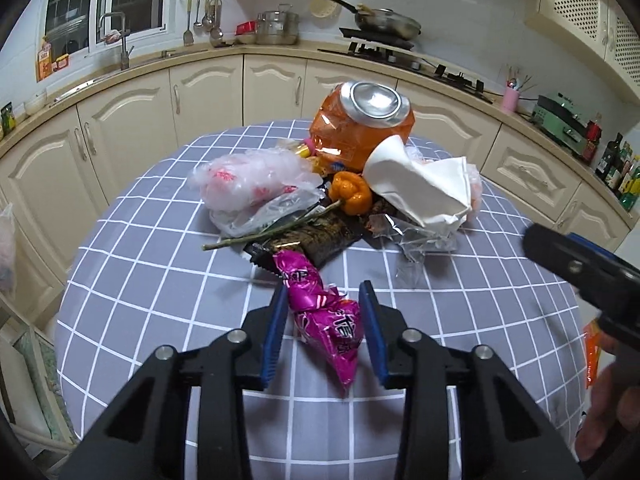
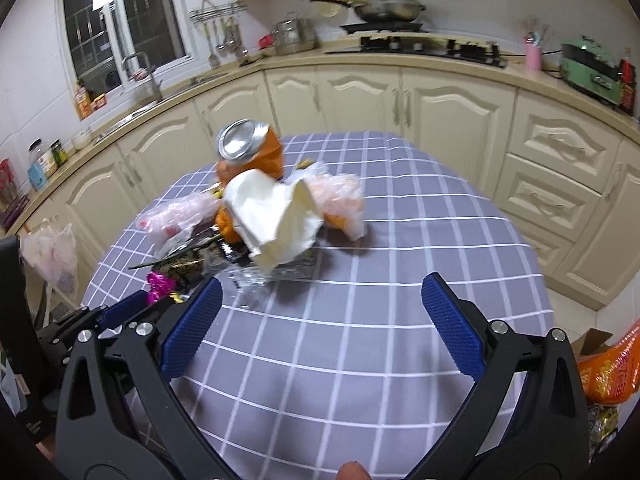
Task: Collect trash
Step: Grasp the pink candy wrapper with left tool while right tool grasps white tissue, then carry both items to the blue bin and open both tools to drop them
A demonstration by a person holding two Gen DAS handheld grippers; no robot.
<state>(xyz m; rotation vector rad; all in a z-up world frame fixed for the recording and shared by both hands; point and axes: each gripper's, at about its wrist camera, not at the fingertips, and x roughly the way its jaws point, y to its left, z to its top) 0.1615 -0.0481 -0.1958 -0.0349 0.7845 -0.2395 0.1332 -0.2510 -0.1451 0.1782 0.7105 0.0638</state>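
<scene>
The pink wrapper lies at the near edge of the rubbish heap on the checked tablecloth, and the left gripper has its two blue pads on either side of it. The left pad touches the foil. The right one looks just short of it, so I cannot say it is truly pinched. To do this well, I would squeeze across the bunched middle, then lift straight up so the tail slides off the dark packet without dragging it.

The right gripper hovers with jaws spread wide over bare cloth, holding nothing.

Behind sit one crushed orange can, one crumpled white paper, one small orange pepper, one green stalk and two filmy plastic bags.
</scene>
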